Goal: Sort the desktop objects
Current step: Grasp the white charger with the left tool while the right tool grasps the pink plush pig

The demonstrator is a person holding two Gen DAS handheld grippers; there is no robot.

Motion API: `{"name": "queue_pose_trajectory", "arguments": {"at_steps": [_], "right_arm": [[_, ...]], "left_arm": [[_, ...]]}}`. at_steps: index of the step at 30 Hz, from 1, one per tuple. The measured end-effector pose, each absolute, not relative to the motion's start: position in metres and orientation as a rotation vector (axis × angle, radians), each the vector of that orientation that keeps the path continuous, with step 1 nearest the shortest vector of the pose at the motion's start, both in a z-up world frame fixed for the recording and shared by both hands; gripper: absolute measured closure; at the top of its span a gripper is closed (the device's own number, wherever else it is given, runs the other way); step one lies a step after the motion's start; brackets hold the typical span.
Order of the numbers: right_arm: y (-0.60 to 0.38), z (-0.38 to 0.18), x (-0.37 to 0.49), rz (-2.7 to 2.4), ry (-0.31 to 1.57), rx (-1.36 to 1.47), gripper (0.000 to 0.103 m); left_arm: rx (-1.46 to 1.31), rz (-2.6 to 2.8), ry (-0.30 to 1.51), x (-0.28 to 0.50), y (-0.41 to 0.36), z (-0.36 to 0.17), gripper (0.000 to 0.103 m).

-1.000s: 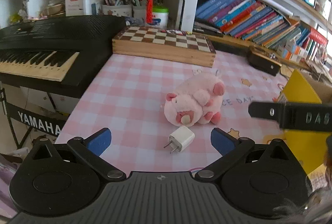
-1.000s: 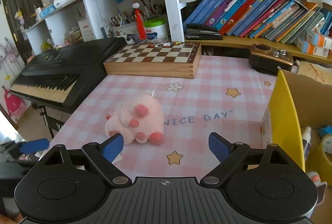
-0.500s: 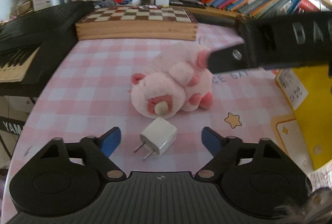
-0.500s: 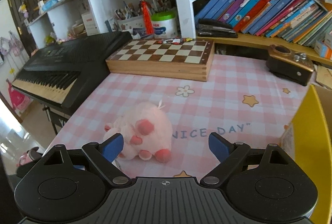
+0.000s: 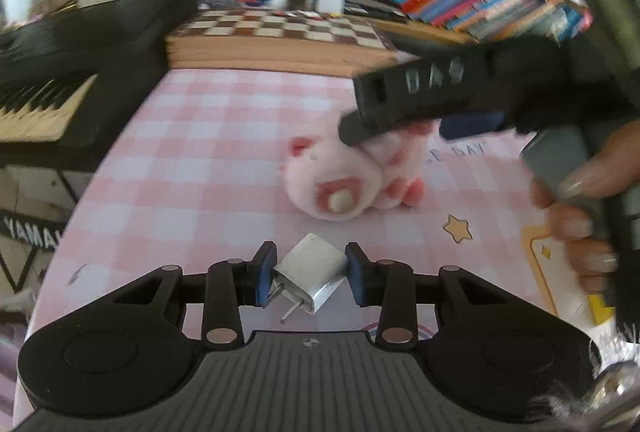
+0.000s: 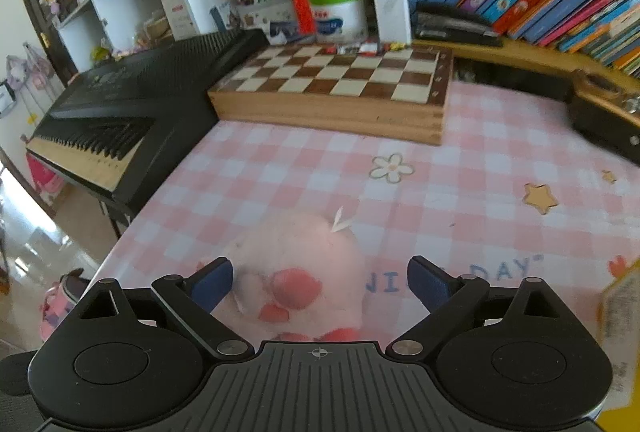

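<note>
A white charger plug (image 5: pixel 310 278) lies on the pink checked tablecloth, prongs toward me. My left gripper (image 5: pixel 309 274) is shut on it, both blue pads against its sides. A pink plush pig (image 5: pixel 348 174) lies just beyond. My right gripper (image 6: pixel 320 282) is open, its blue pads on either side of the pig (image 6: pixel 304 272) without touching it. In the left wrist view the right gripper (image 5: pixel 424 100) hangs over the pig, held by a hand.
A wooden chessboard box (image 6: pixel 340 92) stands at the back of the table. A black Yamaha keyboard (image 6: pixel 120 112) lies off the left edge. A yellow box (image 5: pixel 560 284) stands at the right. A black case (image 6: pixel 600 112) sits back right under the bookshelves.
My left gripper moved forward and closed on the charger plug. My right gripper moved left and down until its open fingers straddle the plush pig.
</note>
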State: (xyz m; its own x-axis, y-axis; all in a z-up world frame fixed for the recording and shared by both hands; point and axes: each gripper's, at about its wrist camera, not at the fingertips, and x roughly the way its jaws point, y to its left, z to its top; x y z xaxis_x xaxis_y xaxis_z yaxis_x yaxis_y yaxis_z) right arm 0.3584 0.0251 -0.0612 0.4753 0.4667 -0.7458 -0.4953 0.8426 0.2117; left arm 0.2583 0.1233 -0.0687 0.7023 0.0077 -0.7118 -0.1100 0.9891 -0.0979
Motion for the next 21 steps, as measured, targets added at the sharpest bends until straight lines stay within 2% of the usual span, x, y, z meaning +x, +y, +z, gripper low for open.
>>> {"name": "queue_pose_trajectory", "arguments": {"at_steps": [2,7,10,11,14,21], "right_arm": [[0.026,-0.066,0.365,0.589,0.911,0.004,0.002],[0.024,-0.082,0.381,0.620,0.983,0.141,0.003],[0.019,-0.087,0.386,0.662,1.009,0.251,0.026],[0.019,-0.085,0.385,0.658,1.003,0.242,0.031],[0.018,-0.074,0.378,0.662,0.961,0.211,0.035],[0.008,-0.046,0.364,0.632,0.884,0.162,0.035]], "left_arm": [[-0.170,0.089,0.786,0.251,0.131,-0.064,0.068],[-0.203,0.127,0.783,0.244,0.143,-0.056,0.068],[-0.214,0.133,0.775,0.241,0.146,-0.052,0.068],[-0.216,0.133,0.770,0.241,0.146,-0.050,0.068],[-0.221,0.126,0.749,0.238,0.149,-0.043,0.068],[-0.222,0.095,0.701,0.238,0.151,-0.027,0.068]]}}
